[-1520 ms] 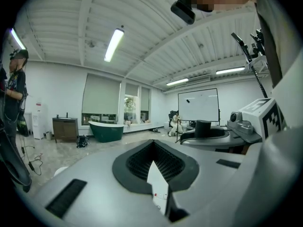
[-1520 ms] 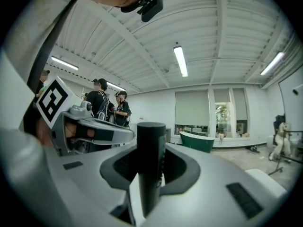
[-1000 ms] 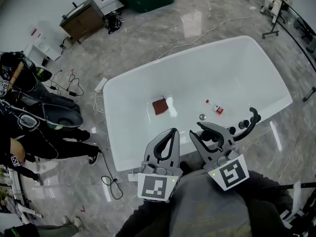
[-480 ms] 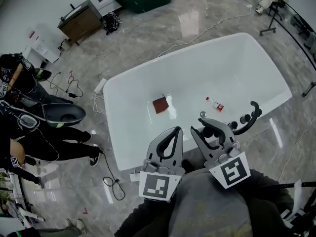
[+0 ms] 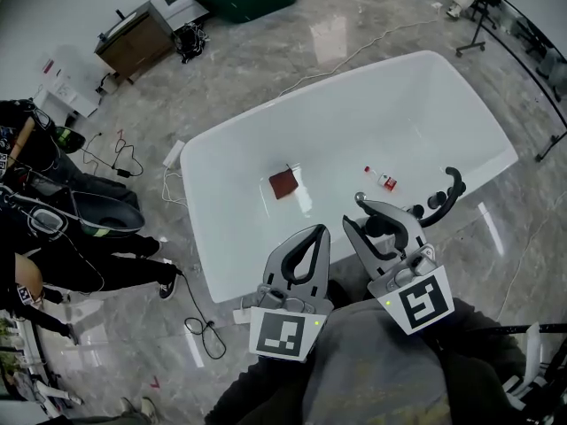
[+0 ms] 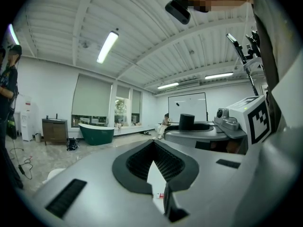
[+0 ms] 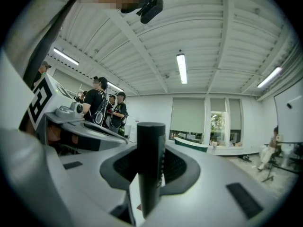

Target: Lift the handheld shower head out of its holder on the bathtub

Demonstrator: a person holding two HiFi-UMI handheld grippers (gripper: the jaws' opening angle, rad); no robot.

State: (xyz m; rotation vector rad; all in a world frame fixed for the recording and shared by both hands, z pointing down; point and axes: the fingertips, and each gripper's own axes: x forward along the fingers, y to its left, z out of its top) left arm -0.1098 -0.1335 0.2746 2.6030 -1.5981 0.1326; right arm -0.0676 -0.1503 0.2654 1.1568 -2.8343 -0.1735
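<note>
Black against the grey pads, the handheld shower head [image 7: 150,160] stands upright between the right gripper's [image 5: 381,219] jaws. The jaws are about half spread and press on its handle from both sides. It sits at the bathtub's [image 5: 399,113] near rim, just beside the black knobs [image 5: 434,201] and the curved spout [image 5: 453,192] (whether its foot is in the holder, no view shows). The right gripper is held roughly level, pointing out over the rim from the person's chest, with its marker cube [image 5: 420,301] toward the body. The left gripper [image 5: 314,235] lies just beside it and points the same way, its jaws pressed together at the tips with nothing between them. On the tub floor lie a dark red square [image 5: 283,184] and a small bottle [image 5: 384,181], well apart.
</note>
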